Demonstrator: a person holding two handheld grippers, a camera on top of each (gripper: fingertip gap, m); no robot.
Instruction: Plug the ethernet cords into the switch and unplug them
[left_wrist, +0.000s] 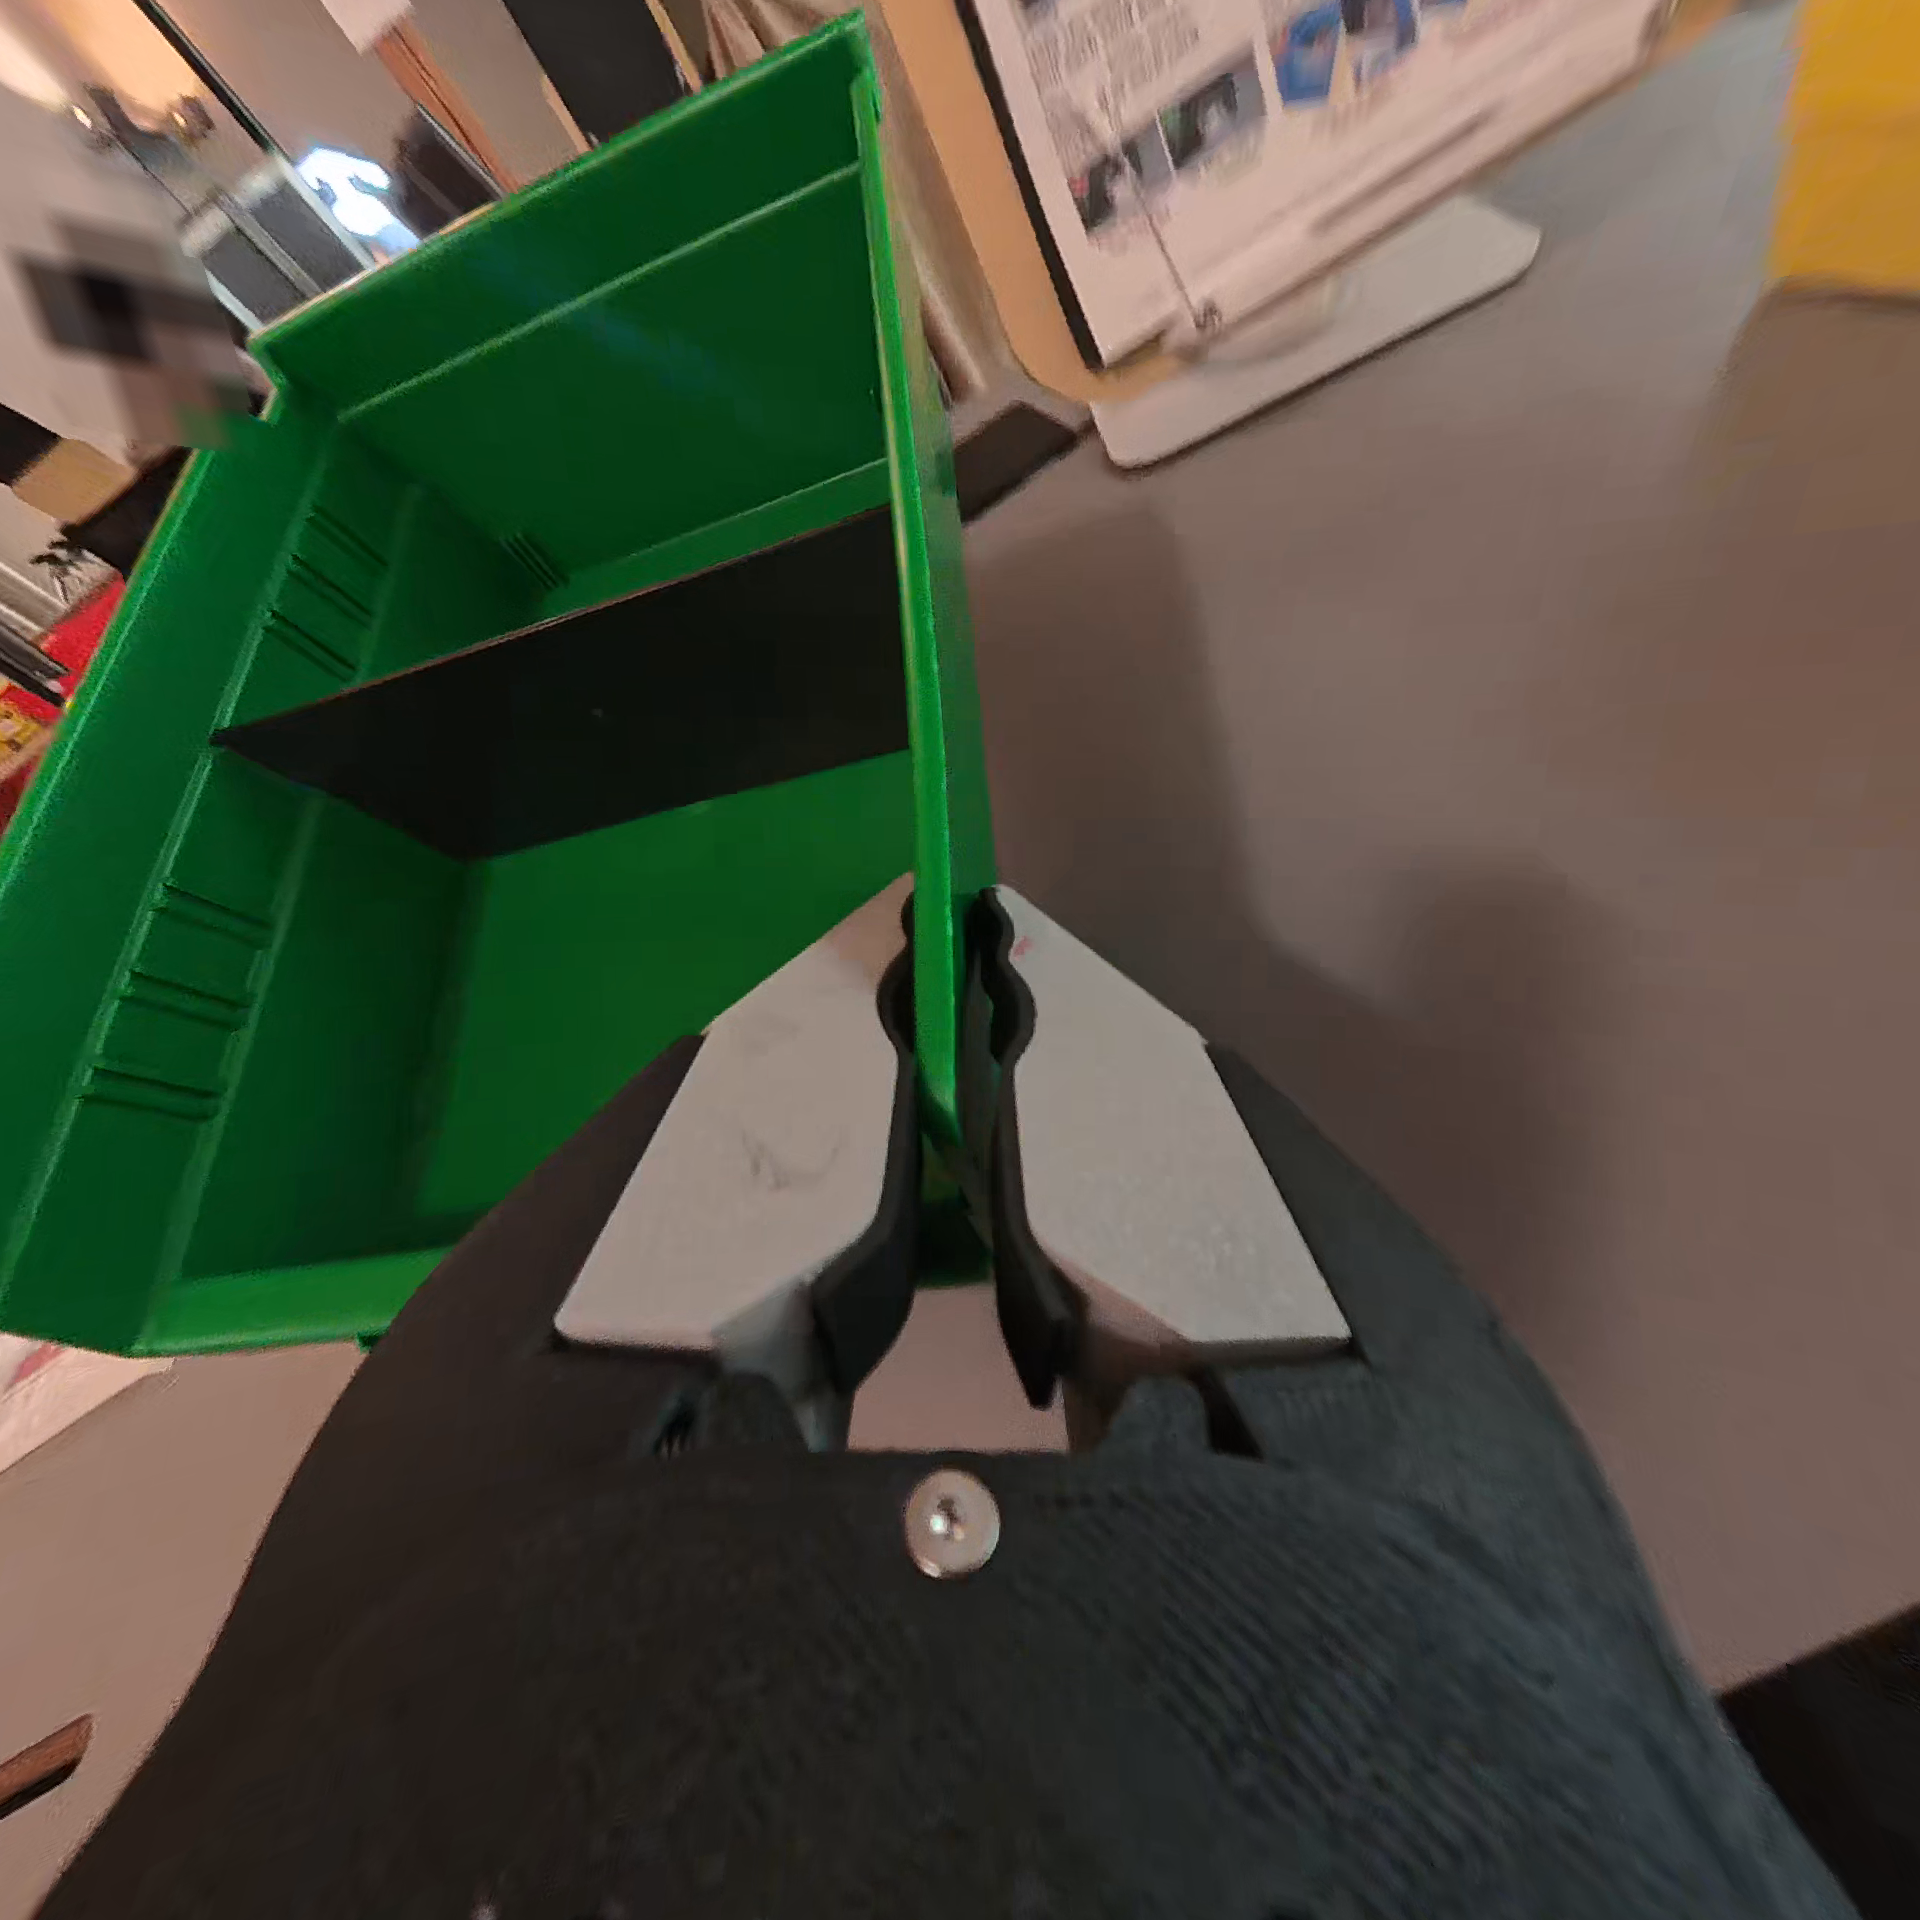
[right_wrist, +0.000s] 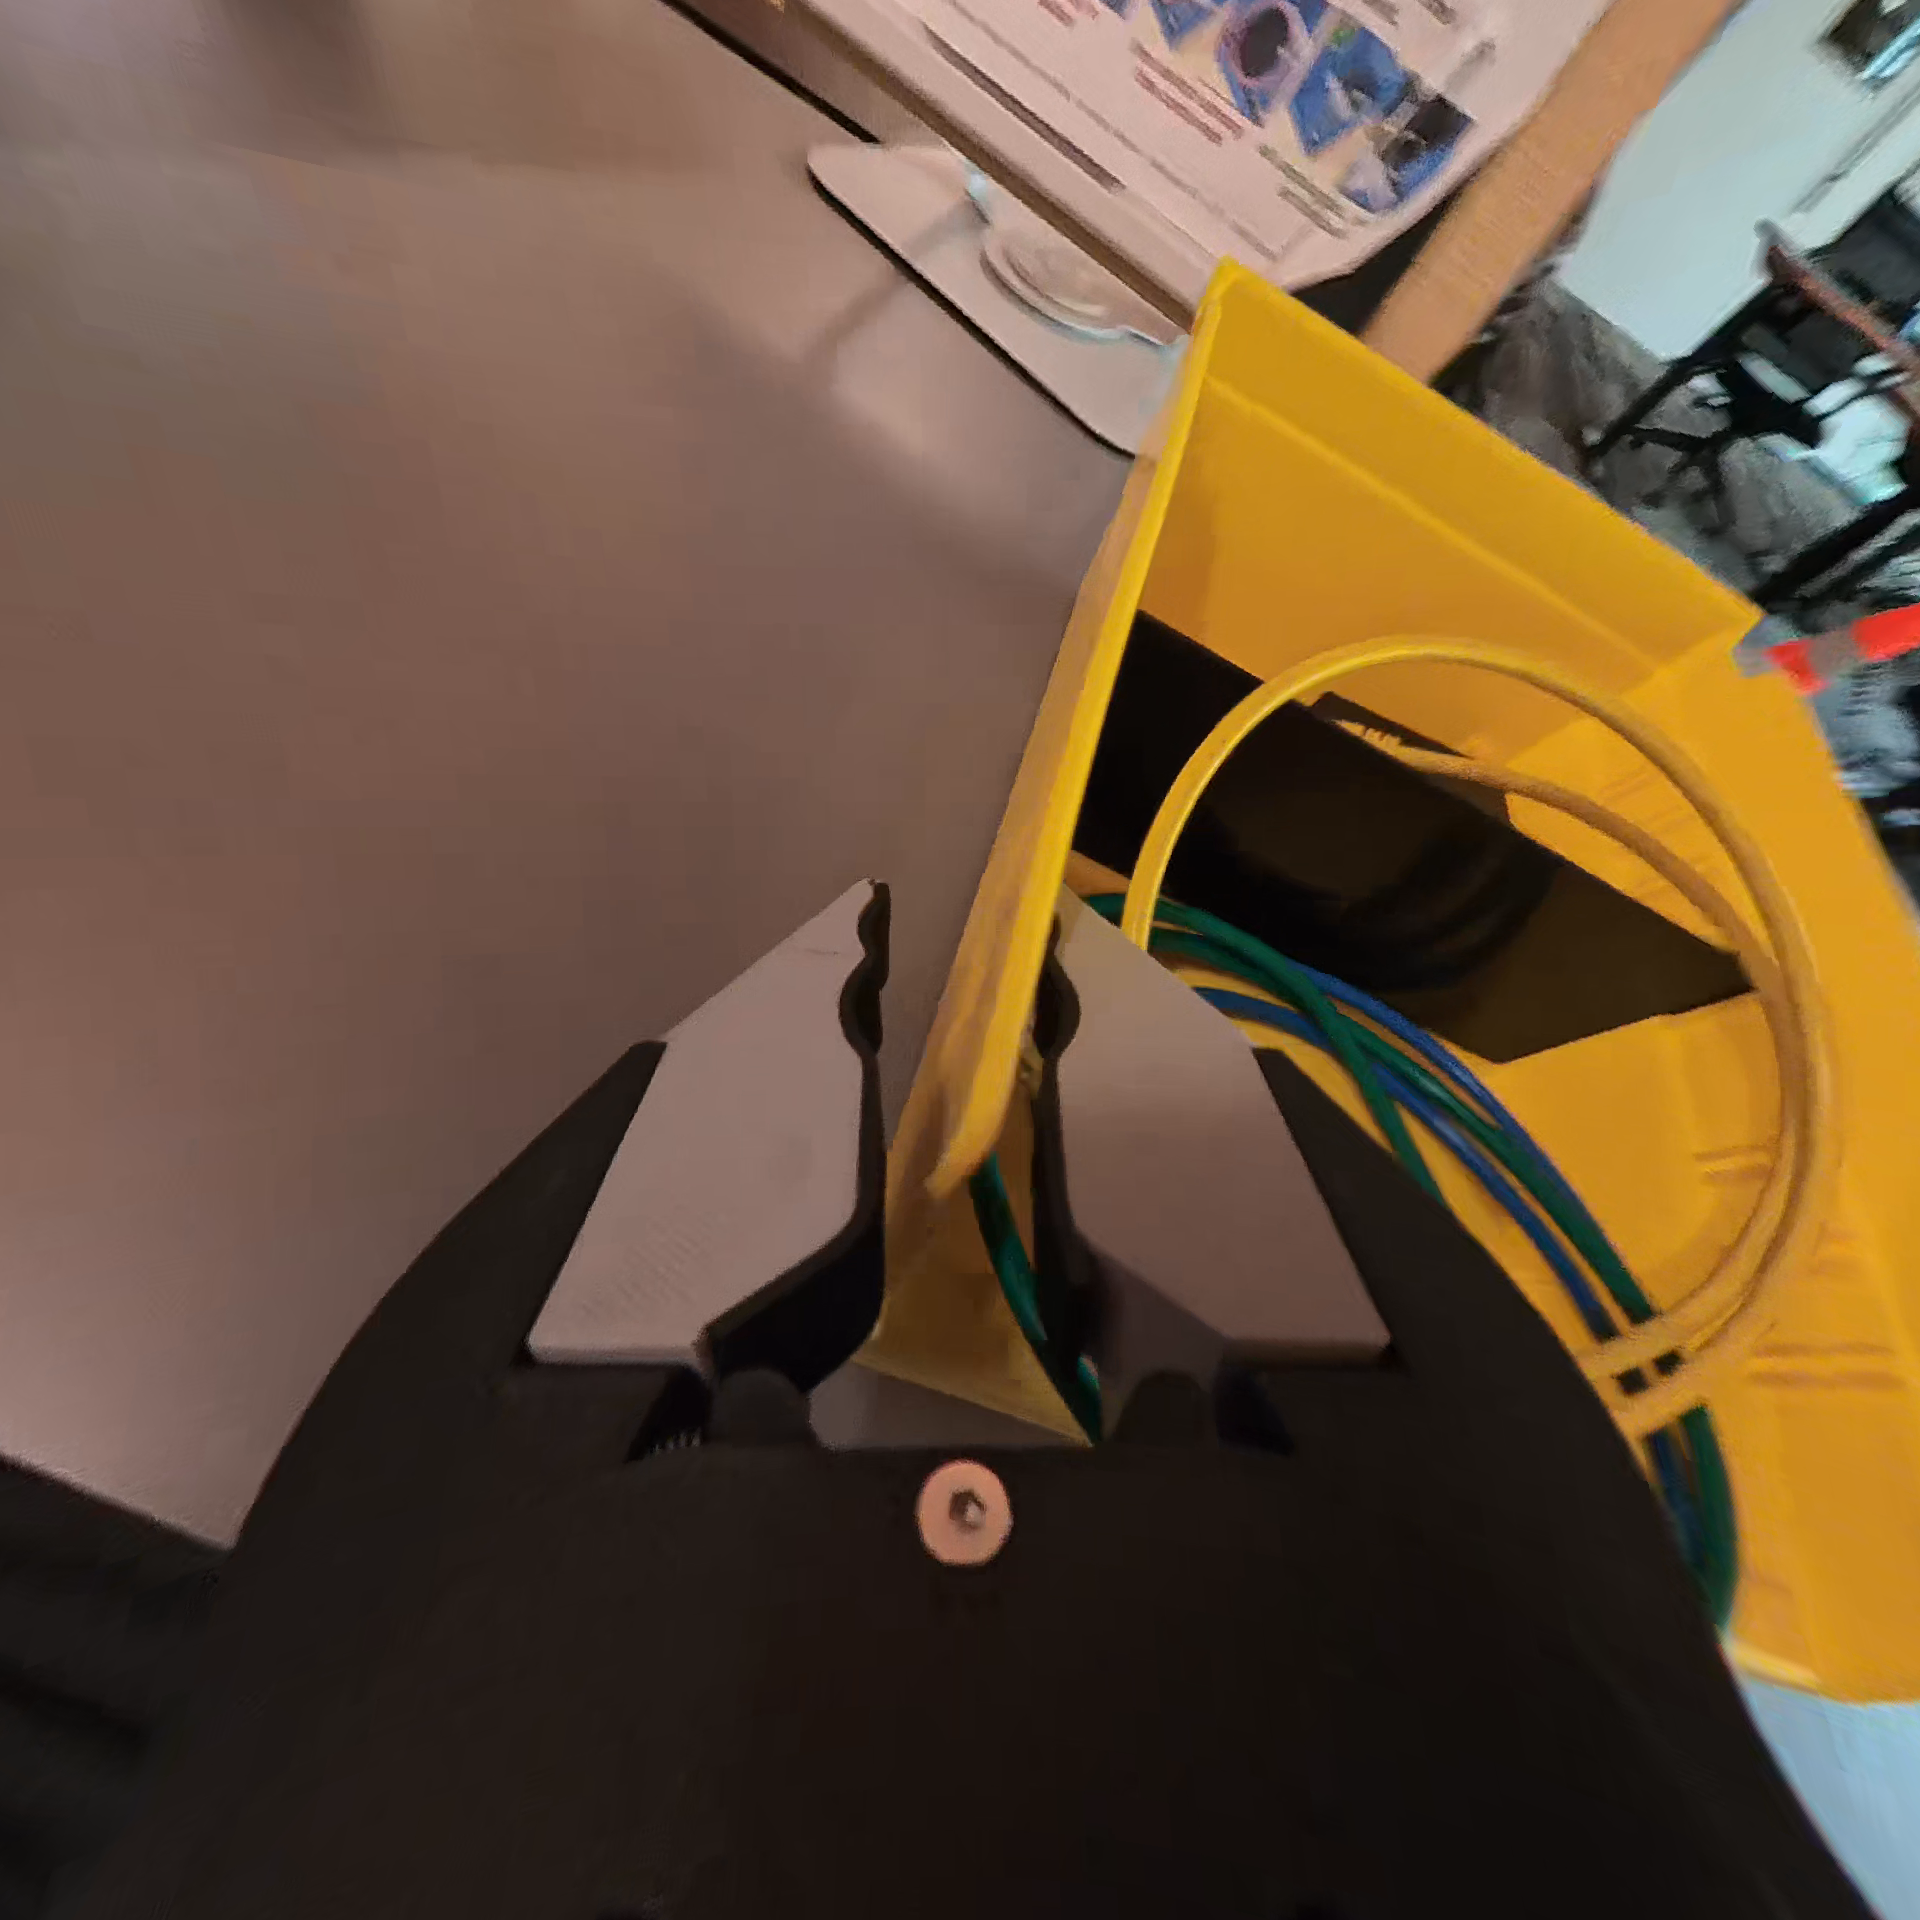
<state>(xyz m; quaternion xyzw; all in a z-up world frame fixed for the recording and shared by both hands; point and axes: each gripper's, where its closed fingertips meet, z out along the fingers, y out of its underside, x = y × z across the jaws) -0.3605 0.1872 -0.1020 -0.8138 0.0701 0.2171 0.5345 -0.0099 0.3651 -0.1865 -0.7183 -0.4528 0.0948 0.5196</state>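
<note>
My left gripper (left_wrist: 951, 904) is shut on the right wall of a green plastic bin (left_wrist: 623, 416), which has a black divider (left_wrist: 582, 717) across its middle; no contents show in the bin. My right gripper (right_wrist: 968, 899) straddles and grips the left wall of a yellow plastic bin (right_wrist: 1403, 540), which looks tilted. Coiled green (right_wrist: 1299, 997), blue (right_wrist: 1455, 1070) and yellow (right_wrist: 1195, 769) ethernet cords lie in this bin in front of a black divider (right_wrist: 1351, 862). No switch is plainly visible.
Both bins are over a grey-brown tabletop (left_wrist: 1455, 831). A poster board on a white base (left_wrist: 1299, 312) stands at the table's far side, also seen in the right wrist view (right_wrist: 935, 229). Room furniture shows beyond the table edge.
</note>
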